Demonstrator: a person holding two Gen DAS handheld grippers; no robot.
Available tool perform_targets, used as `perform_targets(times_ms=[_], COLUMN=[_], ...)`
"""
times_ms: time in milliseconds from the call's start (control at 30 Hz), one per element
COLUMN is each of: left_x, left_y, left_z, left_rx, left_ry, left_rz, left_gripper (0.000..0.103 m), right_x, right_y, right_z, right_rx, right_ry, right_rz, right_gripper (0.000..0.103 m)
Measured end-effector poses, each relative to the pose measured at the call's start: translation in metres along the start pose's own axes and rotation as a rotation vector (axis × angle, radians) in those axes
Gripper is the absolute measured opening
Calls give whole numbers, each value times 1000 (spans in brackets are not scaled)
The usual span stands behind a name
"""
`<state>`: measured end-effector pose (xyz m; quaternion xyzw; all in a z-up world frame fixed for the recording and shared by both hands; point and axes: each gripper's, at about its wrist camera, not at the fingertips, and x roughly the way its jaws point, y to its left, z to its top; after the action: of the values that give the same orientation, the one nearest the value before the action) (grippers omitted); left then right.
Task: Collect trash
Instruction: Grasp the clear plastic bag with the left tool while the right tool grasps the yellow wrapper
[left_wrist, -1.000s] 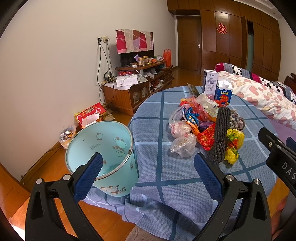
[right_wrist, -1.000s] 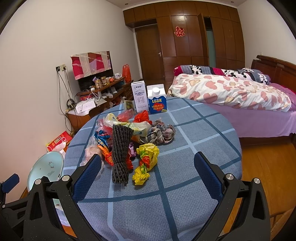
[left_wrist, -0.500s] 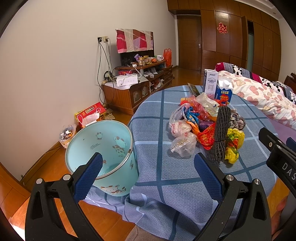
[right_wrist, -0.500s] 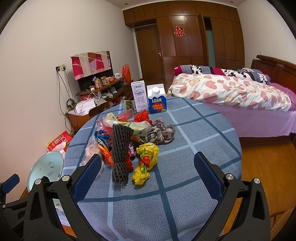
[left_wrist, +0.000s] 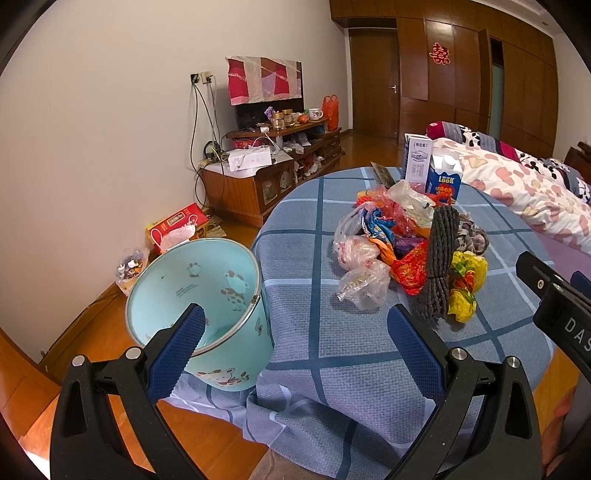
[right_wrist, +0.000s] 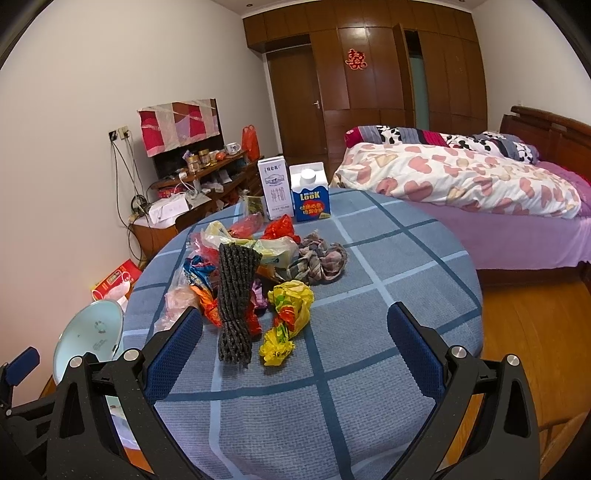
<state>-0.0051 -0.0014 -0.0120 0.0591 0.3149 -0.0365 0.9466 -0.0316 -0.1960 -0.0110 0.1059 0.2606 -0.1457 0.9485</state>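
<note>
A heap of trash lies on the round table with the blue checked cloth (left_wrist: 295, 280) (right_wrist: 369, 332): clear plastic bags (left_wrist: 364, 284), coloured wrappers (left_wrist: 384, 225), a yellow crumpled bag (left_wrist: 463, 284) (right_wrist: 290, 317), a dark folded mat (left_wrist: 439, 266) (right_wrist: 234, 295) and a crumpled rag (right_wrist: 321, 260). A light blue bin (left_wrist: 199, 295) (right_wrist: 86, 334) stands on the floor left of the table. My left gripper (left_wrist: 295, 328) is open, hovering at the table's near edge between bin and heap. My right gripper (right_wrist: 293, 328) is open, short of the yellow bag. Both hold nothing.
Two cartons, white (right_wrist: 275, 188) and blue (right_wrist: 309, 197), stand at the table's far side. A TV stand (left_wrist: 266, 166) lines the left wall, with a red box (left_wrist: 177, 225) on the floor. A bed (right_wrist: 461, 192) fills the right side. Wooden floor surrounds the table.
</note>
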Motion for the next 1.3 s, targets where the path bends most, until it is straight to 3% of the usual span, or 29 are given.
perform_targets(times_ms=[100, 333, 400, 467, 600, 767, 833, 900, 967, 1000, 1133, 1167, 1300], left_x=[7, 35, 44, 53, 67, 83, 89, 100, 113, 118, 134, 134, 127], left_y=[1, 4, 2, 1, 0, -13, -20, -30, -40, -43, -42, -39, -31], left_z=[0, -11, -16, -16, -7, 18, 25, 30, 30, 28, 22, 20, 20], left_rx=[5, -25, -14, -6, -9, 20, 37, 61, 84, 89, 47, 40, 22], left_ry=[19, 87, 104, 123, 128, 83, 65, 71, 97, 117, 191, 191, 178], left_rz=[9, -51, -55, -59, -92, -113, -125, -145, -139, -142, -199, -213, -247], left_gripper=[97, 96, 96, 96, 87, 87, 88, 88, 87, 86, 63, 52, 31], right_x=[6, 28, 34, 43, 66, 99, 113, 128, 138, 137, 125, 122, 101], right_y=[-4, -32, -40, -42, -38, -20, -15, -11, -11, -12, -18, -19, -26], right_z=[-1, -14, -15, -14, -10, -6, -5, -8, -11, -10, -7, -6, 1], right_rx=[-5, 21, 33, 36, 45, 18, 17, 23, 36, 44, 46, 56, 83], right_ry=[17, 78, 86, 102, 151, 204, 237, 281, 330, 324, 288, 278, 207], right_rz=[-13, -45, -43, -22, 10, 46, 49, 57, 86, 95, 105, 107, 100], right_gripper=[98, 95, 82, 79, 79, 77, 71, 55, 46, 34, 26, 26, 26])
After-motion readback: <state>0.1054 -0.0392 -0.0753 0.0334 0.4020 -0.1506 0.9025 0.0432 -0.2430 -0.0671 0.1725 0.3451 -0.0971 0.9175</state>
